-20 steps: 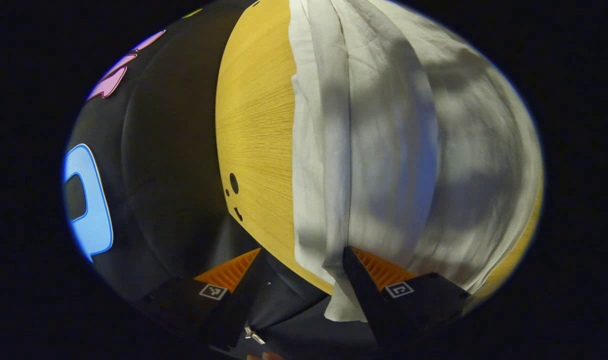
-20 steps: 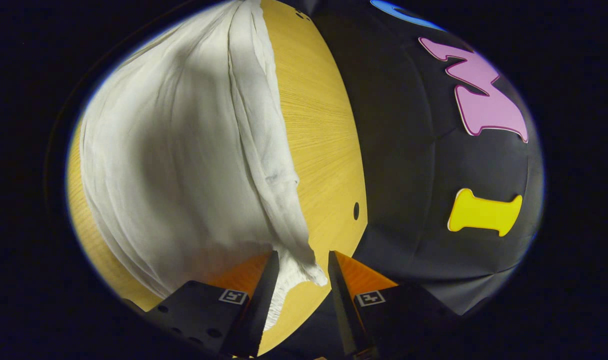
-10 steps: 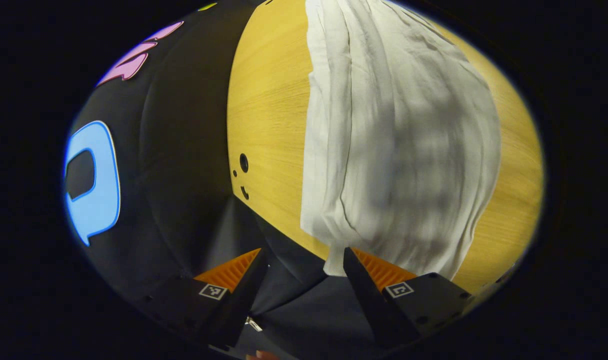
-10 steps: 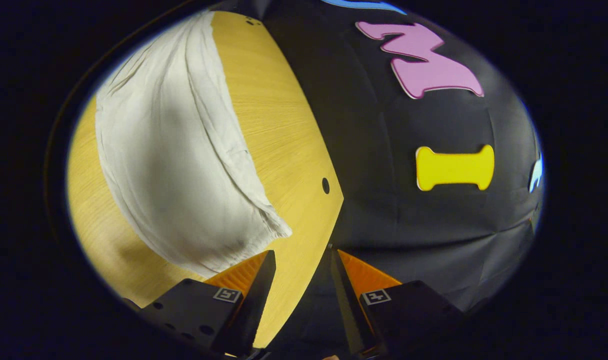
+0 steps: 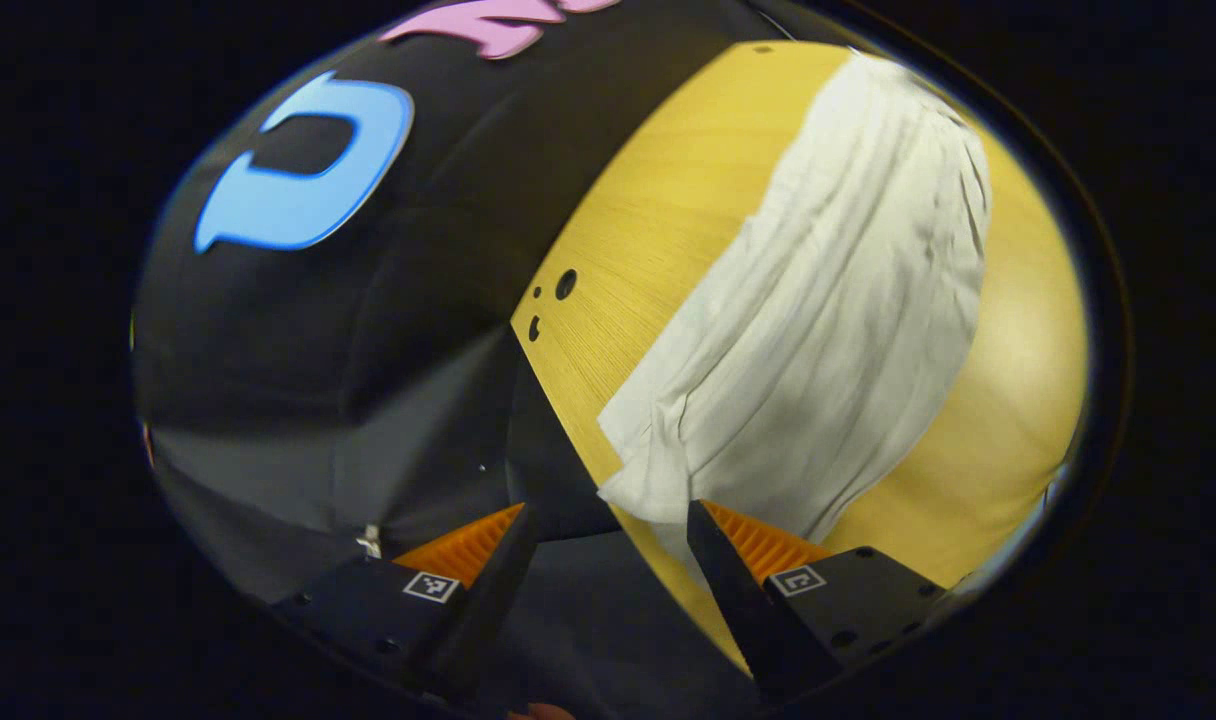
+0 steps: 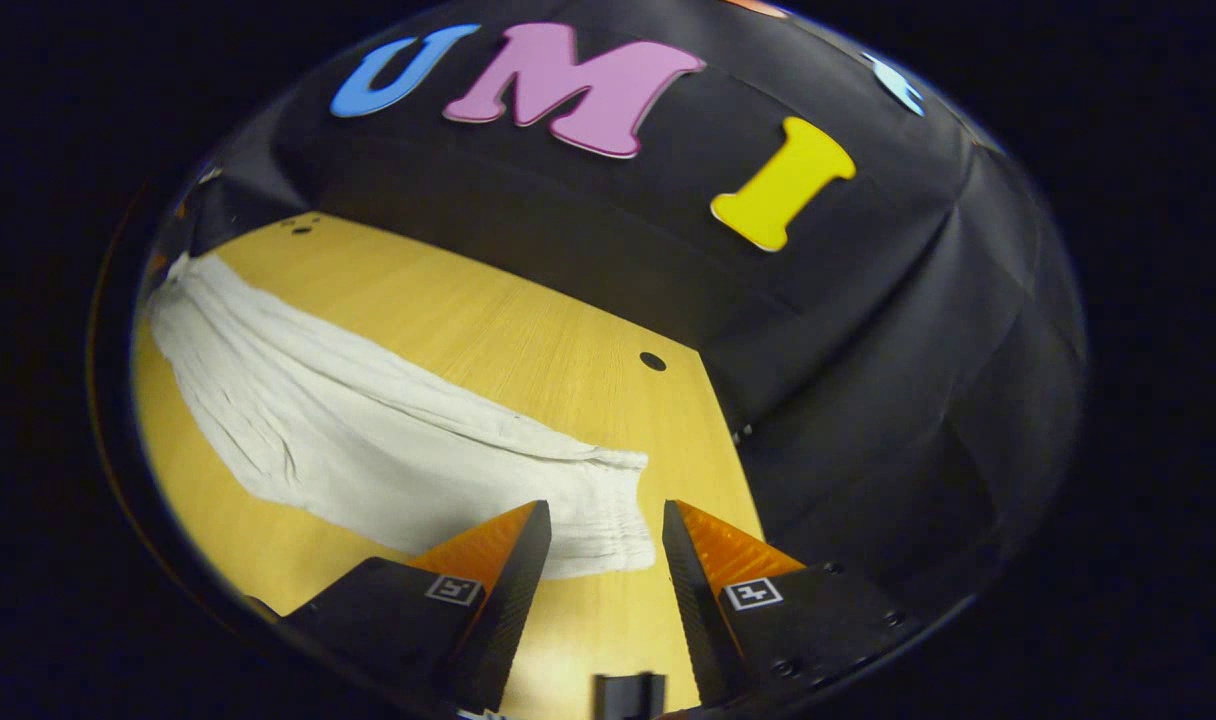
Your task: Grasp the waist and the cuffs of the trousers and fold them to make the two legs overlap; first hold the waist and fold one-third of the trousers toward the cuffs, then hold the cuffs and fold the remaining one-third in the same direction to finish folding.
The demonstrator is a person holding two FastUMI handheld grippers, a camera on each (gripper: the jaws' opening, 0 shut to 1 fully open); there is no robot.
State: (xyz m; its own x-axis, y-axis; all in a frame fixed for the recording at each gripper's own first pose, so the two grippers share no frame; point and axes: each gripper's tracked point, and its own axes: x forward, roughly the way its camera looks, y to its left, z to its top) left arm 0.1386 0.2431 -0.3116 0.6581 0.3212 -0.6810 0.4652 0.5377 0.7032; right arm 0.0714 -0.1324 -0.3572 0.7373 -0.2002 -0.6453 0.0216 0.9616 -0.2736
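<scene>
At the bottom of the left gripper view, the left gripper (image 5: pixel 603 560) hangs with its two fingers spread wide and nothing between them, held off the cloth. Just beyond its right-hand finger (image 5: pixel 733 575) lies the near end of the white trousers (image 5: pixel 818 330), a squared corner of cloth reaching close to the table's edge at lower centre. From there the trousers run up toward the upper right of the frame as one long, narrow, wrinkled strip, flat on the yellow wooden table (image 5: pixel 658 210). A few small dark holes (image 5: pixel 565 284) sit in the tabletop left of the cloth, near the table's edge. Past that edge, the black booth wall (image 5: pixel 368 330) takes up the left of the frame.

At the bottom of the right gripper view, the right gripper (image 6: pixel 598 555) is likewise parted and empty. Just past its fingertips lies the gathered, crinkled end of the trousers (image 6: pixel 388 455); whether the tips touch the cloth I cannot tell. The strip stretches away to the left of the frame across the table (image 6: pixel 488 325), with bare wood on both sides of it. One round hole (image 6: pixel 652 361) shows in the wood at centre frame. Behind the table rises the black wall (image 6: pixel 868 380).
</scene>
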